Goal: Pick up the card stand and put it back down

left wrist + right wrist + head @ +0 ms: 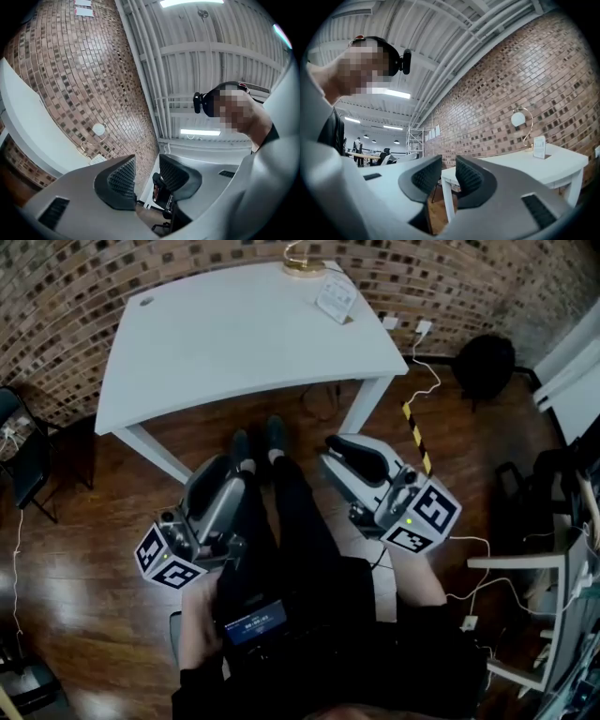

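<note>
Left gripper [146, 172]: jaws part-way open with a narrow gap and nothing between the pads. It tilts up towards the brick wall and ceiling.
Right gripper [448, 177]: also part-way open and empty. It points roughly level at the table [555, 164].
Both grippers, head view: held low in front of the person, over the legs, well short of the table's near edge.
Table: white, standing on a wood floor. Its top is bare except at the far right corner.
Card stand [336, 301]: upright at that far corner, just beside the lamp [302, 259] and near the edge, well apart from both grippers. In the left gripper view, a pale patch under the lamp is probably the stand, but it is too small to be sure.
Stage: the pick-up looks not yet begun. The whole approach is still to come.
Risk, reach: the stand sits at the far side, so a stretched arm could arrive off-line and nudge it rather than straddle it.
Risk, edge: a push from the front could slide the stand off the back of the table.
Risk, lamp: the outer jaw could clip the lamp base because the two stand so close together.
Risk, gap: the jaws may be too narrow for anything but the stand's thin side, so a pad could tip it.
Risk, cable [427, 381]: it trails on the floor by the table leg and could catch a foot stepping in.
</note>
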Demonstrator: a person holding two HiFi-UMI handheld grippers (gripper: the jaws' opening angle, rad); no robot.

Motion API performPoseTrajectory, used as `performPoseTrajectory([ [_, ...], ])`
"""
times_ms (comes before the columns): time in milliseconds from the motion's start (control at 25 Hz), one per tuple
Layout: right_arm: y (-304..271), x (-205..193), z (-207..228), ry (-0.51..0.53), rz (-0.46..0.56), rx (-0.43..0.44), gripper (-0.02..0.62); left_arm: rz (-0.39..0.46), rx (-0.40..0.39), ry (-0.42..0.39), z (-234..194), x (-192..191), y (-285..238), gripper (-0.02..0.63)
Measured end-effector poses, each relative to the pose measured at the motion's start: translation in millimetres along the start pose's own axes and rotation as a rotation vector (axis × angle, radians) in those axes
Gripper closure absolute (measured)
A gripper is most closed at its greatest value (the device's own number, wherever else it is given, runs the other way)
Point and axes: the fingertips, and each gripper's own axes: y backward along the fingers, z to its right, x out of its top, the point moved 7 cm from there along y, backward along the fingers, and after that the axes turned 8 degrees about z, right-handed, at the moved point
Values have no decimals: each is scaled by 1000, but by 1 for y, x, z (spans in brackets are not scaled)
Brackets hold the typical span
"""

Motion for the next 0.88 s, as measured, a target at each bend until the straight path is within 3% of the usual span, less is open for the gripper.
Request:
performPoseTrajectory([
  [360,-23,-24,53,-31,-32,-21,477,-27,0,-5,-50,-7,-28,456],
  [880,-63,-22,101,-7,-23,-21,477,-119,-5,-119,-99,4,-73,456],
])
